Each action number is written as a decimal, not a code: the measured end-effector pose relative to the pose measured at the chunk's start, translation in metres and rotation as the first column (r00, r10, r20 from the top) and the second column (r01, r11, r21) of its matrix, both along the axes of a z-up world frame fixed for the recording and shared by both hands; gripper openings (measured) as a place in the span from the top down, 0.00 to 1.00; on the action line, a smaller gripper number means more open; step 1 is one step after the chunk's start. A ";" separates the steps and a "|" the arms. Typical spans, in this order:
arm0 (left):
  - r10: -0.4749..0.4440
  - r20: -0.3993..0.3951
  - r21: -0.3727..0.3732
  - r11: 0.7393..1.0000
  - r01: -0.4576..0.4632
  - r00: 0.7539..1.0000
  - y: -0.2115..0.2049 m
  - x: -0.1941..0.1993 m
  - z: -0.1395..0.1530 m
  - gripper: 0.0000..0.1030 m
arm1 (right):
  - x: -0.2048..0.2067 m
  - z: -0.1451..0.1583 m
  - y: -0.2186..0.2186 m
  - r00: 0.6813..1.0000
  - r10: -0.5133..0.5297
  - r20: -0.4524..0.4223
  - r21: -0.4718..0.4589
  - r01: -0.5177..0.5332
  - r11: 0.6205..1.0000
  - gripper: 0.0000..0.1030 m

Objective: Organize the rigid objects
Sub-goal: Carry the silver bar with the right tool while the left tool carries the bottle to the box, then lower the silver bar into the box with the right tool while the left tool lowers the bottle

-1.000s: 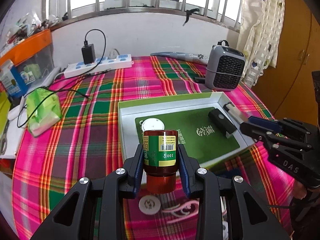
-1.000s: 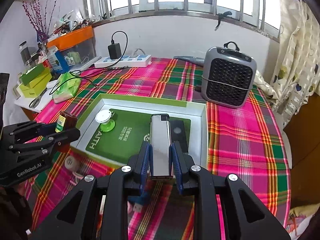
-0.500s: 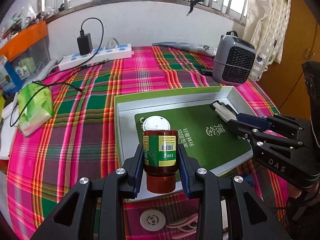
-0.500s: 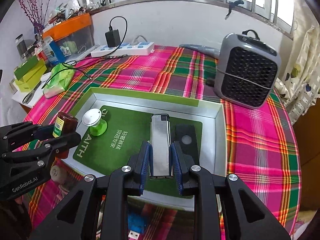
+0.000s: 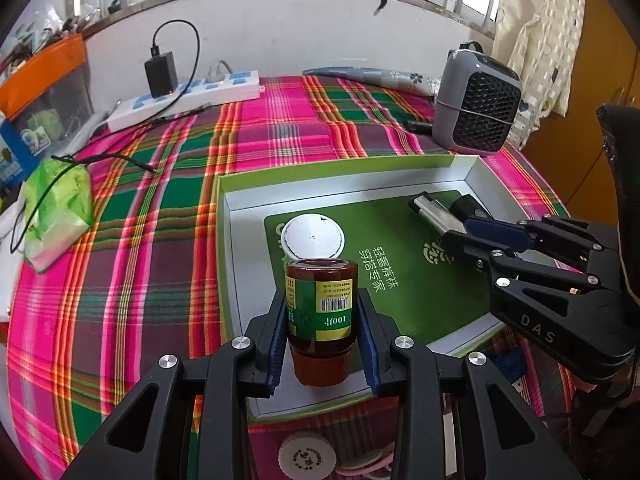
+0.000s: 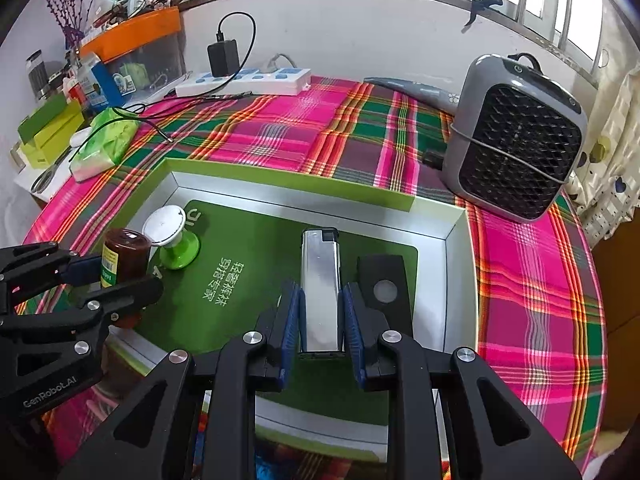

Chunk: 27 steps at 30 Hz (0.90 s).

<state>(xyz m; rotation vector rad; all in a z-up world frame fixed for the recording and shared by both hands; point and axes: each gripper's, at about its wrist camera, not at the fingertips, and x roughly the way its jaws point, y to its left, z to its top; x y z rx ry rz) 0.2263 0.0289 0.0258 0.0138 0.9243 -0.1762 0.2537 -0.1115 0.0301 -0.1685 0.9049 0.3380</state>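
My left gripper [image 5: 322,318] is shut on a small brown bottle [image 5: 321,312] with a green and yellow label, held upside down over the near left corner of the green-lined box [image 5: 468,170]. My right gripper [image 6: 320,312] is shut on a silver lighter [image 6: 320,280] and hangs over the box's right half. Inside the box lie a white-topped green suction cup [image 6: 168,232] and a flat black piece [image 6: 384,280]. The left wrist view shows the right gripper [image 5: 452,228] with the lighter [image 5: 430,210]; the right wrist view shows the left gripper [image 6: 120,276] with the bottle [image 6: 124,256].
A grey heater [image 6: 516,140] stands right of the box. A white power strip [image 5: 184,100] with a black charger sits at the back. A green tissue pack [image 5: 56,208] lies left. A round white cap [image 5: 306,456] and pink items lie near the front edge.
Both grippers have come forward and down over the box with their loads still held. The box looms larger in both views.
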 end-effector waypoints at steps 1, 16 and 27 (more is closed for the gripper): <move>0.000 0.000 0.000 1.000 0.000 1.000 0.000 0.000 0.000 0.70 | 0.000 -0.001 0.000 1.000 -0.001 -0.001 -0.002 0.001 1.000 0.76; 0.000 -0.008 -0.003 1.000 0.000 1.000 0.000 0.003 -0.002 0.70 | 0.004 -0.006 0.004 1.000 0.011 -0.004 0.003 -0.011 1.000 0.76; -0.003 -0.011 -0.009 1.000 0.003 1.000 0.000 0.004 -0.004 0.70 | 0.005 -0.006 0.004 1.000 0.014 -0.012 0.023 -0.014 1.000 0.76</move>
